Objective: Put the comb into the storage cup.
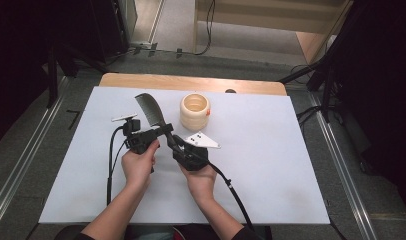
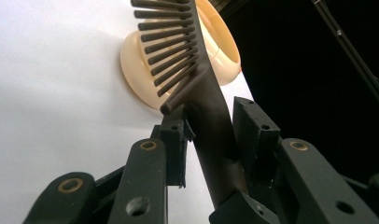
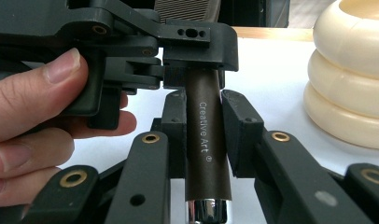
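Observation:
A dark comb (image 1: pixel 150 107) with a brown handle is held above the white table (image 1: pixel 271 165), teeth end pointing away and to the left. My left gripper (image 1: pixel 163 131) comes in from the left and is shut on the handle just below the teeth (image 2: pixel 169 51). In the left gripper view its pads sit on both sides of the handle (image 2: pixel 215 140). My right gripper (image 1: pixel 177 145) is shut on the handle lower down. The right gripper view shows its pads pressed on the printed handle (image 3: pixel 206 140), with the left gripper (image 3: pixel 197 51) clamped just above.
A cream ribbed cup (image 1: pixel 195 111) stands upright on the table just beyond the comb, to its right. A strip of wooden tabletop (image 1: pixel 191 81) shows at the far edge. Cables trail from both grippers toward the near edge. Dark stands flank the table.

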Demonstrator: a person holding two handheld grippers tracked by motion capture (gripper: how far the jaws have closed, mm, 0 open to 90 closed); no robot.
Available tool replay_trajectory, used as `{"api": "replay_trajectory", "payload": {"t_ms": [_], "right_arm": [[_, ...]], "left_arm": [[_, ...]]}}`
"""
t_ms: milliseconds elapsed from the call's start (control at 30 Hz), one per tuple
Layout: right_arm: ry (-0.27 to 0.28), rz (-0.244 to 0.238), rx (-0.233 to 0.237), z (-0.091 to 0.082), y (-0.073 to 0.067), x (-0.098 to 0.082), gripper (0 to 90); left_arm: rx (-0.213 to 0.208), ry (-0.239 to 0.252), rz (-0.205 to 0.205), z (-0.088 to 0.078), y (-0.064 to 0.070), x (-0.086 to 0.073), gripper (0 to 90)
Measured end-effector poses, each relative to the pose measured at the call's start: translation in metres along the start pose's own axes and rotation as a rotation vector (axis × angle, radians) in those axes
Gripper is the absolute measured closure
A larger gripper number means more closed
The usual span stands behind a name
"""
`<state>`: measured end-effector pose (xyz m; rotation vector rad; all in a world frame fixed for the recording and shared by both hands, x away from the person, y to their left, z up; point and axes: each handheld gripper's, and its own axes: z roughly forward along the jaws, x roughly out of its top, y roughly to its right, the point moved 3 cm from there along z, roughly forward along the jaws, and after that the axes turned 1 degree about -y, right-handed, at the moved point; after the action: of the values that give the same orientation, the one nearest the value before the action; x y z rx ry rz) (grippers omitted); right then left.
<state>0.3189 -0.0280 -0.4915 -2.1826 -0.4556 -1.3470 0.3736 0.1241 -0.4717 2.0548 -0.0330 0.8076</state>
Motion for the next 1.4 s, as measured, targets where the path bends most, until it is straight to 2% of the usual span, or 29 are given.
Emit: {"api": "replay_trajectory", "payload": {"t_ms": [400,500,667,833,1033,1100,1267,1400], "right_arm": [[-0.006,-0.028,0.011,0.001,0.001,-0.001,69.5],[-0.007,-0.047,0.008,0.001,0.001,-0.002,68.9],[-0.008,-0.065,0.015,0.000,0.001,-0.001,61.9],[-0.022,-0.063,0.031,-0.003,0.005,0.000,51.4],[-0.041,-0.077,0.043,-0.010,0.008,0.004,42.4],[-0.055,-0.075,0.061,-0.012,0.009,0.004,38.9],[-0.082,-0.098,0.095,-0.014,0.008,0.003,32.0],[-0.087,-0.084,0.119,-0.017,0.009,0.003,27.1]], "left_arm": [[-0.030,0.003,-0.033,-0.002,0.001,0.001,70.8],[-0.036,0.002,-0.028,-0.002,0.001,0.000,71.9],[-0.036,0.000,-0.025,-0.003,0.001,0.001,72.5],[-0.016,0.007,0.008,-0.005,0.003,0.003,72.5],[0.013,0.007,0.070,-0.006,0.009,0.005,72.5],[0.020,0.005,0.090,-0.006,0.010,0.005,72.5],[0.033,0.004,0.104,-0.006,0.010,0.006,72.5],[0.033,0.004,0.101,-0.007,0.010,0.007,72.5]]}}
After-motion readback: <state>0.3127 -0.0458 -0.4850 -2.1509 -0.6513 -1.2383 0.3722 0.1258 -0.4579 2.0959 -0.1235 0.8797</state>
